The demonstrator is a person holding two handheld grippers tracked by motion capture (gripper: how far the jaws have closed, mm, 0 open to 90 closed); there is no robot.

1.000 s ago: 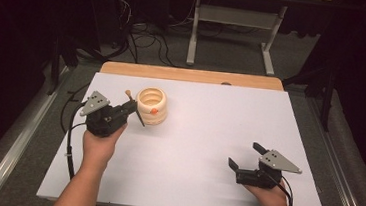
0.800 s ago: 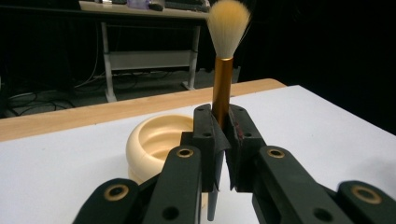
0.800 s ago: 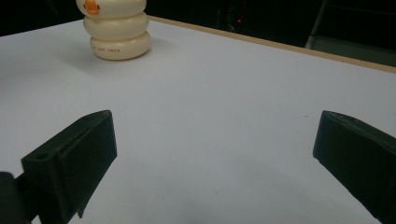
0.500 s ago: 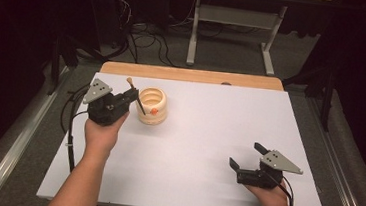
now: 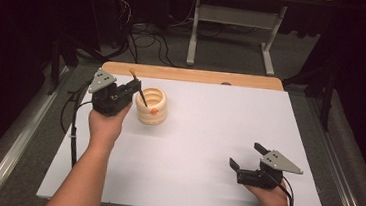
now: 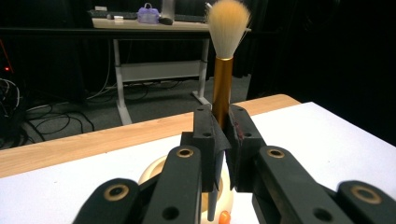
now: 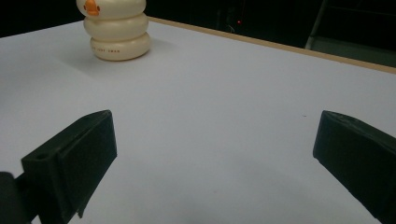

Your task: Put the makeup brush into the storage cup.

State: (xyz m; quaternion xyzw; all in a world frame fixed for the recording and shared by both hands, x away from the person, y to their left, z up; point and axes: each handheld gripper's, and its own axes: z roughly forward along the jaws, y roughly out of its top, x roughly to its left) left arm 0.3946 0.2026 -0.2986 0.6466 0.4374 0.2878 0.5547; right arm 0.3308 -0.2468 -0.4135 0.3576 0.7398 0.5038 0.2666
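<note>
Black jaws, gold brush, cream holder on white

I am seeing the black left gripper [image 6: 219, 140] carrying a brush [image 6: 223, 79] showing a gold ferrule and pale tan bristles; the cream ribbed holder [image 5: 151, 105] is wearing an orange dot on the white table [image 5: 207, 150].

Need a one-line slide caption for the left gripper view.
Left gripper shut on a gold-handled makeup brush, bristles up, above a cream ribbed holder on the white table.
</note>
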